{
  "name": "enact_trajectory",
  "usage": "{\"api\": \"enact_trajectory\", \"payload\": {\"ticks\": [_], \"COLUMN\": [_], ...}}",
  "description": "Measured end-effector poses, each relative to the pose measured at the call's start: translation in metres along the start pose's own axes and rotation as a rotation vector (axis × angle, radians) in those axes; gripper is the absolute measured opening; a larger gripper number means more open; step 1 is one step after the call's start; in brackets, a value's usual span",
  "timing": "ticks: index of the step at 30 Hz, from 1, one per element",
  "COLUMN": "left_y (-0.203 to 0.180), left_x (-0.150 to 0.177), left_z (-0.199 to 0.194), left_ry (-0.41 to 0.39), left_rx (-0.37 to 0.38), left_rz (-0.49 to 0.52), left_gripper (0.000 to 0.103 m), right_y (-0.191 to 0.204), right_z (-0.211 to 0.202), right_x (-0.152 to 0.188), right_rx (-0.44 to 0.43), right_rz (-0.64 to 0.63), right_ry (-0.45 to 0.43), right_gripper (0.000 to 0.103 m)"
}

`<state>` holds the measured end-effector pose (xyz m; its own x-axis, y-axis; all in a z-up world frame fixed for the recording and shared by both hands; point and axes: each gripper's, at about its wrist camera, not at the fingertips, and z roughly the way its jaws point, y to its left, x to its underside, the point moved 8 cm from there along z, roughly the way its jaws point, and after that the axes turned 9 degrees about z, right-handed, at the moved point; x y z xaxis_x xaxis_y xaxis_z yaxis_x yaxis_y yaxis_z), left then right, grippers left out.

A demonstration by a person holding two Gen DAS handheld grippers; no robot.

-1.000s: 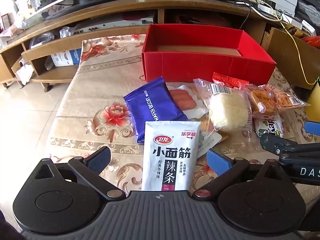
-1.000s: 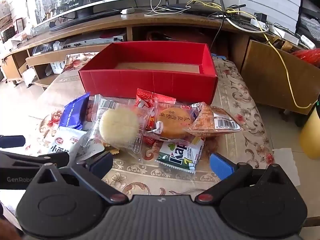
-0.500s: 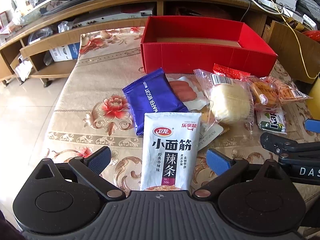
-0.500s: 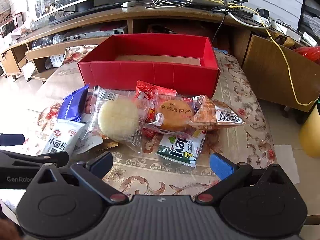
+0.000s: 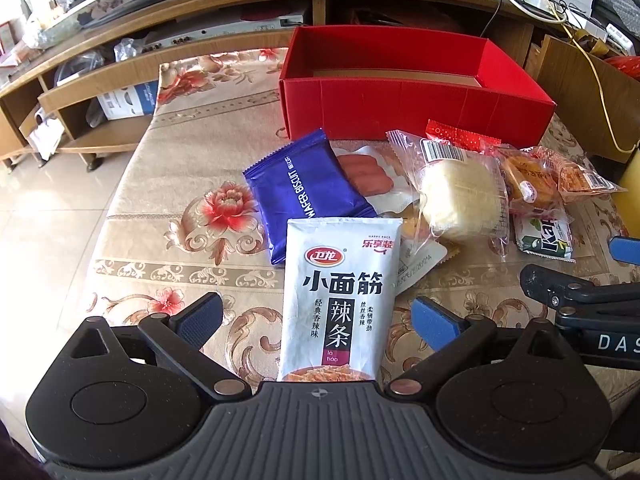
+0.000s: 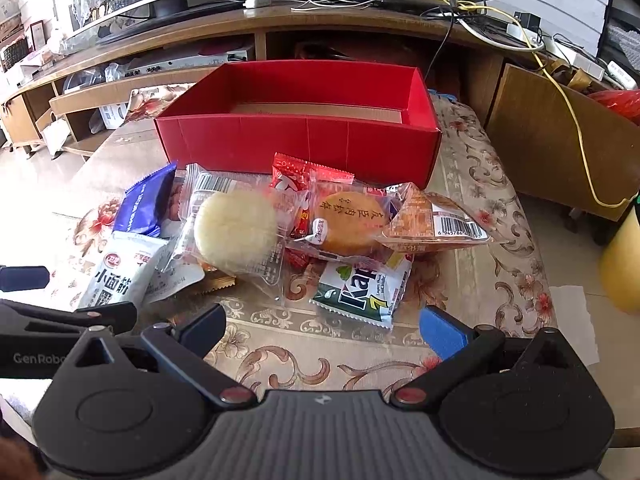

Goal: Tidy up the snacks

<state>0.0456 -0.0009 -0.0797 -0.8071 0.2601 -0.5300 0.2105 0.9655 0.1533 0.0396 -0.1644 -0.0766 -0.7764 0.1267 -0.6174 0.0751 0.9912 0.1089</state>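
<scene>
- The open red cardboard box (image 5: 416, 110) stands at the far side of the floral tablecloth (image 5: 188, 236); what shows of its inside is bare, and it serves as the landmark here.
- The snacks lie in a loose heap just in front of the box's near wall, none of them inside it.
- The left gripper (image 5: 316, 314) has its blue pads wide apart and holds nothing. The white glossy plastic pouch with black Chinese lettering (image 5: 340, 288) lies flat between them, the item farthest from the box.
- That pouch looks light, soft and slick. Its far end overlaps neighbouring packets, so a pinch across its free near end seems safest.
- The dark blue foil wafer-biscuit packet (image 5: 304, 192) lies between the pouch and the box. Its contents are probably brittle, so a gentle grip on the sealed edge suits it.
- The right gripper (image 6: 322, 326) is also spread and empty. Just ahead of it lies the green-and-white printed wrapper (image 6: 362, 290).
- Nearer the box sits the clear-wrapped pale round pastry (image 6: 236, 232), likely crumbly. Beside it is the clear-wrapped golden round cake (image 6: 350, 222). Both are best lifted by the wrapper's crimped ends.
</scene>
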Motion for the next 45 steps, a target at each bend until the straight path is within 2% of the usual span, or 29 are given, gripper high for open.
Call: {"api": "enact_trajectory", "payload": {"ticks": [19, 28, 31, 33, 38, 45], "left_y": [0.000, -0.002, -0.002, -0.002, -0.002, 0.005], "left_x": [0.007, 0.008, 0.010, 0.011, 0.010, 0.010], "left_z": [0.009, 0.016, 0.020, 0.023, 0.026, 0.031], "left_ry": [0.037, 0.059, 0.073, 0.090, 0.099, 0.113], "left_rx": [0.017, 0.032, 0.034, 0.046, 0.053, 0.082], "left_rz": [-0.011, 0.001, -0.003, -0.013, -0.015, -0.051], "left_gripper": [0.101, 0.101, 0.097, 0.094, 0.094, 0.088], "right_y": [0.004, 0.010, 0.014, 0.017, 0.028, 0.059], "right_z": [0.006, 0.007, 0.009, 0.011, 0.014, 0.023], "right_x": [0.003, -0.008, -0.014, -0.019, -0.035, -0.049], "right_rx": [-0.010, -0.051, -0.063, -0.074, -0.125, -0.186], "right_rz": [-0.015, -0.053, -0.073, -0.096, -0.179, -0.435], "right_ry": [0.034, 0.029, 0.026, 0.020, 0.008, -0.007], "right_gripper": [0.099, 0.099, 0.099, 0.099, 0.099, 0.099]}}
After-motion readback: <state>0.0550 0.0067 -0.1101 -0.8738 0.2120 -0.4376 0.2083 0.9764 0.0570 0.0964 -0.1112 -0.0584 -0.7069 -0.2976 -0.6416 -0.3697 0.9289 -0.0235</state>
